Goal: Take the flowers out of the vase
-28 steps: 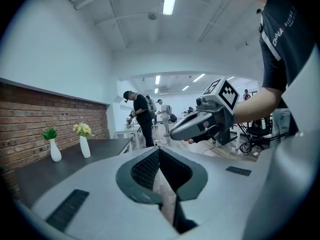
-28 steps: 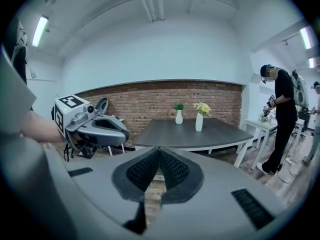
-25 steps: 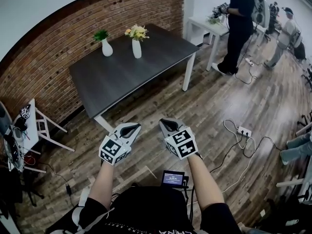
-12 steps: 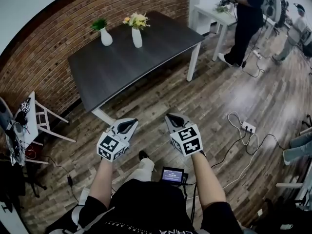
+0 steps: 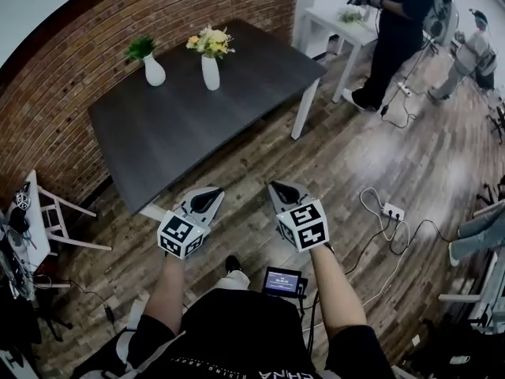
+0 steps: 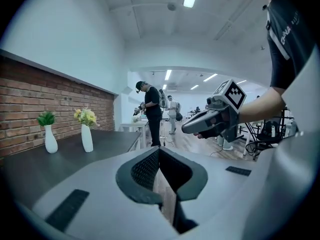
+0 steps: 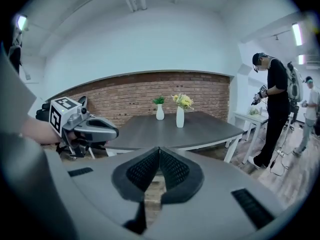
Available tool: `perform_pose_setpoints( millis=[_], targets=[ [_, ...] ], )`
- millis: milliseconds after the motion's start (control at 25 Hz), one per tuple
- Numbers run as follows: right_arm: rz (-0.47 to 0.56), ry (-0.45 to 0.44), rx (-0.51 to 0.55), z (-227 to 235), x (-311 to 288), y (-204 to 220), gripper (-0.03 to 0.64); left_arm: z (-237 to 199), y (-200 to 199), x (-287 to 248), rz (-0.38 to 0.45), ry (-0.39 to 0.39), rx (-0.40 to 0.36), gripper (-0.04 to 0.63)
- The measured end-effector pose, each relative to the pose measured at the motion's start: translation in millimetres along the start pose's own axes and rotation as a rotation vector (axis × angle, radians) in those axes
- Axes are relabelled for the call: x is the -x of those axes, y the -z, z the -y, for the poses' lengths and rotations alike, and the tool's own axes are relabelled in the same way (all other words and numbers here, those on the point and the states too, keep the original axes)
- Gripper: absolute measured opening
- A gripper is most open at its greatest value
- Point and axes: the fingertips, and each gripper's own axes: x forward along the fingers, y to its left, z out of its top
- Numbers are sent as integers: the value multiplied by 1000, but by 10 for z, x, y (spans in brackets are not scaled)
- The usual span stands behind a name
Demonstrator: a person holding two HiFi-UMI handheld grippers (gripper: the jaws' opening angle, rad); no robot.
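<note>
Head view: on the dark table (image 5: 189, 133), a small vase of green leaves (image 5: 153, 68) stands left of the white vase (image 5: 210, 73) holding the yellow flowers (image 5: 210, 42). Well short of the table, over the wooden floor, the left gripper (image 5: 205, 201) and right gripper (image 5: 282, 197) each have their jaws pressed together on nothing.

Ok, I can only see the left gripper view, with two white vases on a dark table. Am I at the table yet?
Observer: Not yet. In the head view the left hand-held gripper and the right hand-held gripper are both over the wooden floor, short of the near corner of the table.
Operator: Is my other one holding something?
Observer: No. The right gripper view shows its jaws pressed together with nothing between them.
Operator: Is anything lying on the floor?
Observer: A white power strip lies on the floor off to your right.
</note>
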Motion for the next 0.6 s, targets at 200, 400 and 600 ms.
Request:
perform_pose_setpoints(
  millis=[200,400,600],
  targets=[
    [1,21,-14,89,-429,-208,6,-531,-25,-117,14,7,13,3],
    [-19,3,-22,165,-690,-309,6,-804,0,-259,13,16,34,3],
    [-38,-20,-38,453,-956,-323,6,-987,75,-546,0,17,63,3]
  ],
)
